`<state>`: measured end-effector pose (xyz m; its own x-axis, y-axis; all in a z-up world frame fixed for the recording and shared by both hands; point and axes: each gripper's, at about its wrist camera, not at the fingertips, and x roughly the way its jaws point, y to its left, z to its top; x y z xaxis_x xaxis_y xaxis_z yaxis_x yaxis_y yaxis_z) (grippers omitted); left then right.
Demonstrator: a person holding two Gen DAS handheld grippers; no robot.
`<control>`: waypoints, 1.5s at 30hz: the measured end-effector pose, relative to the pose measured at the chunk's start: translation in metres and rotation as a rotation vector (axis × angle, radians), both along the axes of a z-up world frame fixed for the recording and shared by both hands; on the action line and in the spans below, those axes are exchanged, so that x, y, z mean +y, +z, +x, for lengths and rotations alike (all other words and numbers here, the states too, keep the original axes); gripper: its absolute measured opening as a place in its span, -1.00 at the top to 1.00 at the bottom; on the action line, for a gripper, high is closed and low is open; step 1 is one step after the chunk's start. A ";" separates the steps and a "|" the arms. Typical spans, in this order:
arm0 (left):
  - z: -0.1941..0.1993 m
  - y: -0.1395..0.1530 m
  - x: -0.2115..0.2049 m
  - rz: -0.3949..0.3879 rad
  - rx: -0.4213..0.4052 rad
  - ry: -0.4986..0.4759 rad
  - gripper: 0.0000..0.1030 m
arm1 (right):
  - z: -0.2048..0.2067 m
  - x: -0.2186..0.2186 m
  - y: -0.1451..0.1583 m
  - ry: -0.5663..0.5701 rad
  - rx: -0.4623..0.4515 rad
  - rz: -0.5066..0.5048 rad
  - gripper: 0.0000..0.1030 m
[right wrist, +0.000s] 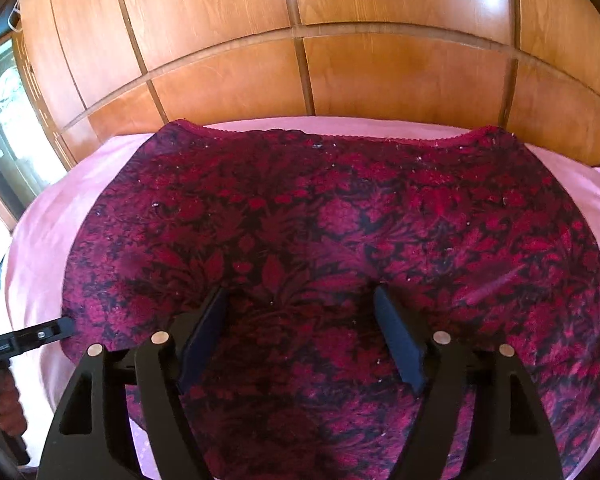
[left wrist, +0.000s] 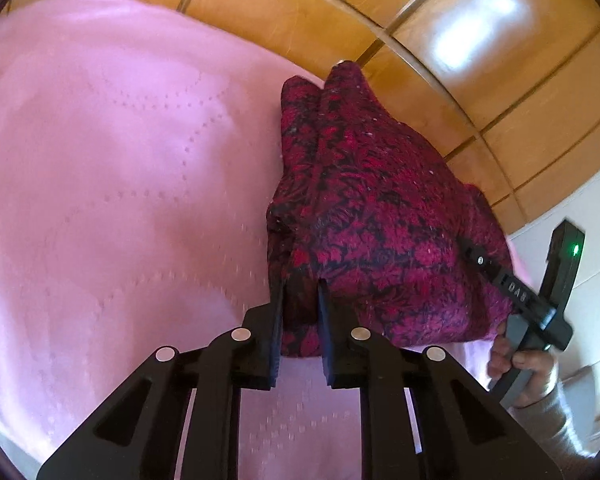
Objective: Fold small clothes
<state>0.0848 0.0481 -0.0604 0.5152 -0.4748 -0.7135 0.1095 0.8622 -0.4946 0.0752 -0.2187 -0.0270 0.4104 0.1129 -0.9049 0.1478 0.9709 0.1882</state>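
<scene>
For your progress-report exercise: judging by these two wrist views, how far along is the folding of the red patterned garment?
Done: the red patterned garment lies on the pink sheet; how many folds it already has is unclear. In hand: the left gripper is shut on the garment's edge, while the right gripper is open over the cloth. Left: completing the fold and letting go.

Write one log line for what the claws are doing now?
left claw: shut on red-and-black floral garment edge | right claw: open over it | surface: pink sheet
</scene>
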 end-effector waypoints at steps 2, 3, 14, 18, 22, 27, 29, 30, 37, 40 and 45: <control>-0.004 0.010 -0.008 0.058 -0.033 -0.006 0.71 | 0.002 0.003 -0.002 -0.005 -0.002 0.000 -0.44; -0.004 0.018 -0.009 0.087 -0.058 0.003 0.70 | 0.001 0.003 -0.004 -0.006 -0.003 0.002 -0.44; 0.080 0.049 -0.013 0.007 -0.076 -0.007 0.27 | -0.002 0.002 -0.002 -0.005 -0.024 -0.003 -0.48; 0.120 0.041 -0.015 -0.052 -0.020 0.009 0.27 | -0.002 0.002 -0.002 -0.003 -0.029 -0.007 -0.51; 0.149 0.034 -0.023 -0.029 0.022 0.023 0.71 | -0.003 0.004 -0.002 -0.003 -0.034 -0.016 -0.53; 0.146 0.017 -0.035 0.106 0.016 0.087 0.74 | -0.003 0.003 -0.002 -0.001 -0.037 -0.019 -0.53; 0.144 0.017 -0.037 0.119 0.006 0.103 0.72 | -0.003 0.005 -0.003 0.001 -0.034 -0.023 -0.54; 0.141 0.023 -0.038 0.136 -0.006 0.116 0.64 | -0.003 0.005 -0.003 0.002 -0.032 -0.023 -0.54; 0.087 0.074 -0.060 0.314 -0.216 0.146 0.37 | -0.001 0.001 0.002 0.003 -0.027 0.009 -0.62; 0.063 0.090 -0.072 0.342 -0.292 0.117 0.37 | -0.002 -0.004 0.011 -0.003 -0.032 0.038 -0.71; 0.038 0.095 -0.094 0.386 -0.353 0.052 0.37 | -0.014 -0.030 0.030 -0.075 -0.053 0.044 -0.73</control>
<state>0.1230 -0.0457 0.0343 0.7721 -0.1793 -0.6098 0.1644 0.9831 -0.0809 0.0613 -0.2485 0.0026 0.4661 0.1195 -0.8766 0.2088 0.9480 0.2403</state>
